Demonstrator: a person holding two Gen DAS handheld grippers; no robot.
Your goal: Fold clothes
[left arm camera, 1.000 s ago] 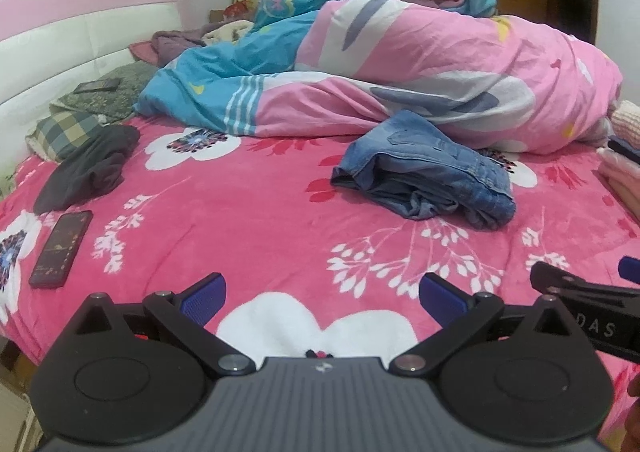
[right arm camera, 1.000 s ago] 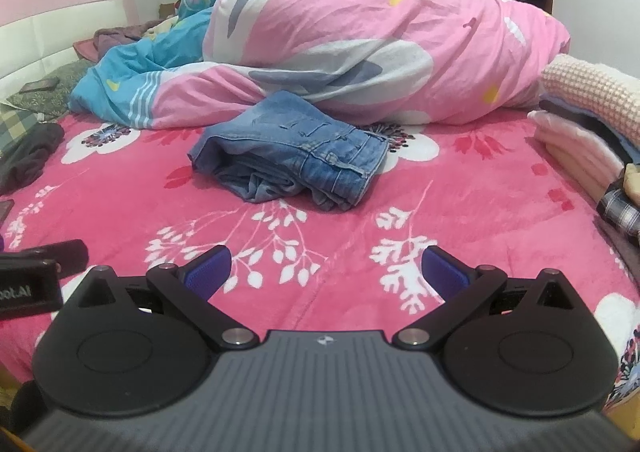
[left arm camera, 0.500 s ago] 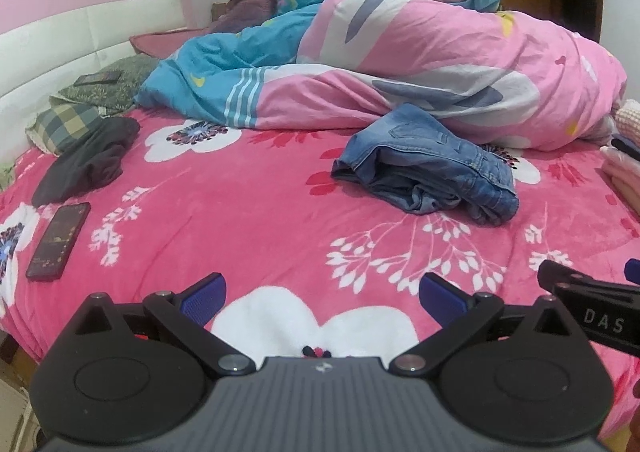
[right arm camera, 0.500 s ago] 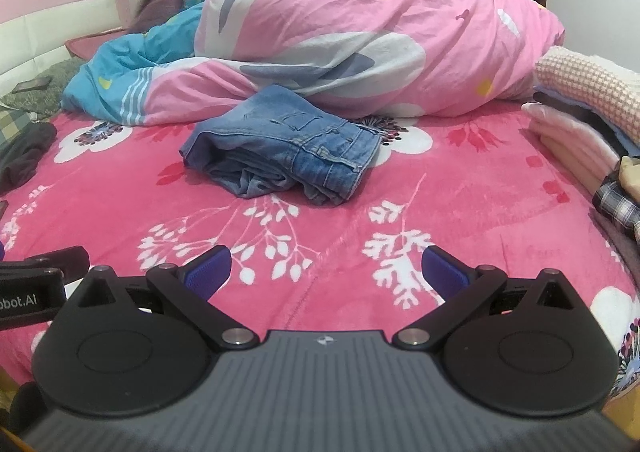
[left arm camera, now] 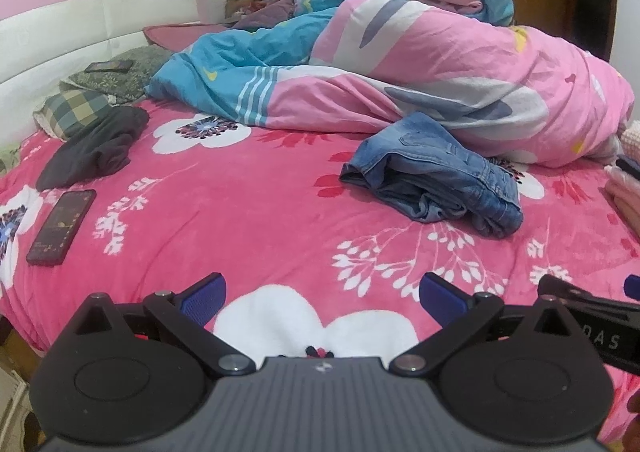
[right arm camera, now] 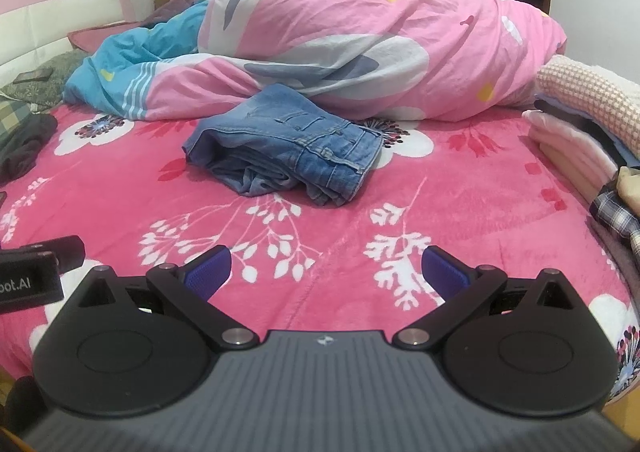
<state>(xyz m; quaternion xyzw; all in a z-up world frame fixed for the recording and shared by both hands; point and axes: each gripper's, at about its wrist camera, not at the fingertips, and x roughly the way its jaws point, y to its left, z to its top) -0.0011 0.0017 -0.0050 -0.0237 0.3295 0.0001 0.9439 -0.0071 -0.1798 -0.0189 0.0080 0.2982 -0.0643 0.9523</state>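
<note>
Left wrist view: the left gripper (left arm camera: 322, 298) is spread wide, holding nothing, above the pink flowered blanket (left arm camera: 248, 212). The folded jeans (left arm camera: 434, 176) lie well ahead, against the bunched pink and blue duvet (left arm camera: 440, 68). A phone (left arm camera: 62, 227) and a dark garment (left arm camera: 94, 148) lie at left. The right gripper (right arm camera: 326, 272) is likewise spread and empty, with the jeans (right arm camera: 288, 152) ahead and stacked clothes (right arm camera: 580, 136) at right.

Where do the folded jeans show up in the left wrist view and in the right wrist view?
Left wrist: the jeans lie right of centre, on the pink floral blanket.
Right wrist: the jeans lie just left of centre, mid-height.
Shared landmark: the pink and blue duvet heaped right behind them.
</note>
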